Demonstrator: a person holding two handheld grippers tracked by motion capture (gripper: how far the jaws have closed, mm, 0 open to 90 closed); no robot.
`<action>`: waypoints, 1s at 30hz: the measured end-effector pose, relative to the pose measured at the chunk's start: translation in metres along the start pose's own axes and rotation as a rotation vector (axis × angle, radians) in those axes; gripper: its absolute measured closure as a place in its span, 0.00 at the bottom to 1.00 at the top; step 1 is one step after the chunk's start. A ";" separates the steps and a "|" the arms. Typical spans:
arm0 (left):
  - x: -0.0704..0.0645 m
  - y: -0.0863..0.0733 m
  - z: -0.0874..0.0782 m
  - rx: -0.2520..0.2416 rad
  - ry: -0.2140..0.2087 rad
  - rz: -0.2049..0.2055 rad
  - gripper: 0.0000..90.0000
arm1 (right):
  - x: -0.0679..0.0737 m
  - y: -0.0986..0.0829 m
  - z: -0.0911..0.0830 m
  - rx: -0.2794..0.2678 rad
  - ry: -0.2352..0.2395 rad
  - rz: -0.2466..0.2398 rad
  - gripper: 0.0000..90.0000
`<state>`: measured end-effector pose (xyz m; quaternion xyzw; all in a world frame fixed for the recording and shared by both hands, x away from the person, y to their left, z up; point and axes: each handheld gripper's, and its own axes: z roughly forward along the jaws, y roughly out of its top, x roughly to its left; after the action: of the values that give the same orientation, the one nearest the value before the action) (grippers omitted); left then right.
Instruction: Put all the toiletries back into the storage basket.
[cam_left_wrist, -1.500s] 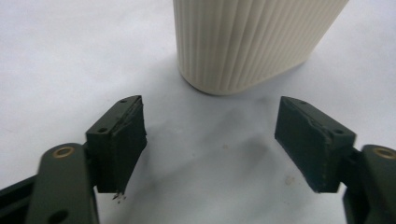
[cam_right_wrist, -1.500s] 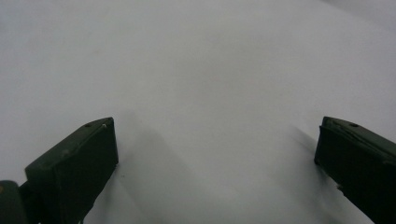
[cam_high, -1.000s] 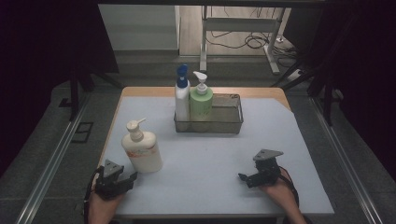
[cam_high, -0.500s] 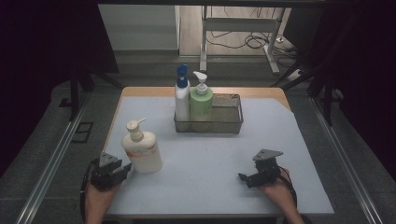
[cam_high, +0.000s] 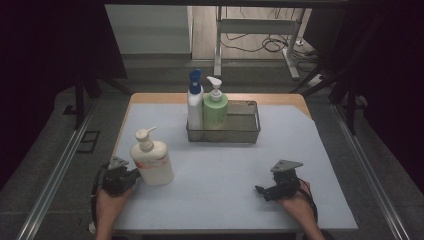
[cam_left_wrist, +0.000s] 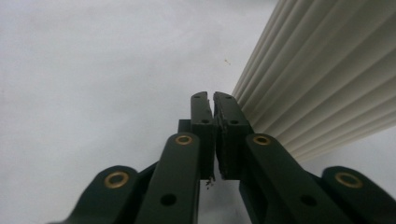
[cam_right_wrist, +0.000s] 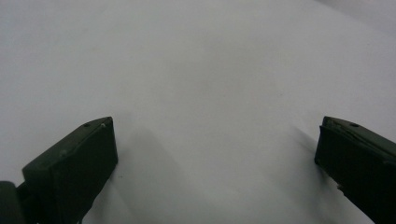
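A white pump bottle (cam_high: 152, 161) with a red label stands at the table's front left. My left gripper (cam_high: 133, 175) rests on the table just left of the bottle's base, held by a hand. Its jaws are shut with nothing between them. In the left gripper view the shut gripper (cam_left_wrist: 212, 96) points past the bottle's ribbed white side (cam_left_wrist: 327, 70), close beside it. My right gripper (cam_high: 261, 190) lies at the front right, pointing left, and its camera sees the gripper (cam_right_wrist: 215, 140) wide open over bare table.
A wire basket (cam_high: 254, 126) stands at the back middle of the light grey table (cam_high: 225, 170). It holds a white bottle with a blue cap (cam_high: 195, 102) and a green pump bottle (cam_high: 215, 109). Dark floor and metal rails surround the table.
My left gripper has moved a little forward, closer to the white pump bottle's base. The right gripper has hardly moved.
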<state>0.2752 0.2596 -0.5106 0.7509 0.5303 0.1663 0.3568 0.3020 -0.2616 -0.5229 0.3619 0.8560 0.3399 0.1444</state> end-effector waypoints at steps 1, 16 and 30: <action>0.000 -0.001 0.000 -0.001 -0.003 0.006 0.98 | 0.000 0.000 0.000 0.000 0.000 0.000 0.00; -0.017 -0.001 0.007 0.022 -0.058 0.040 0.98 | 0.000 0.000 0.000 0.001 0.001 0.004 0.00; -0.027 0.005 0.009 0.014 -0.079 0.081 0.95 | 0.000 0.000 0.000 0.000 0.000 0.004 0.00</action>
<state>0.2741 0.2307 -0.5098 0.7802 0.4861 0.1470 0.3653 0.3020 -0.2616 -0.5229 0.3635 0.8554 0.3401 0.1434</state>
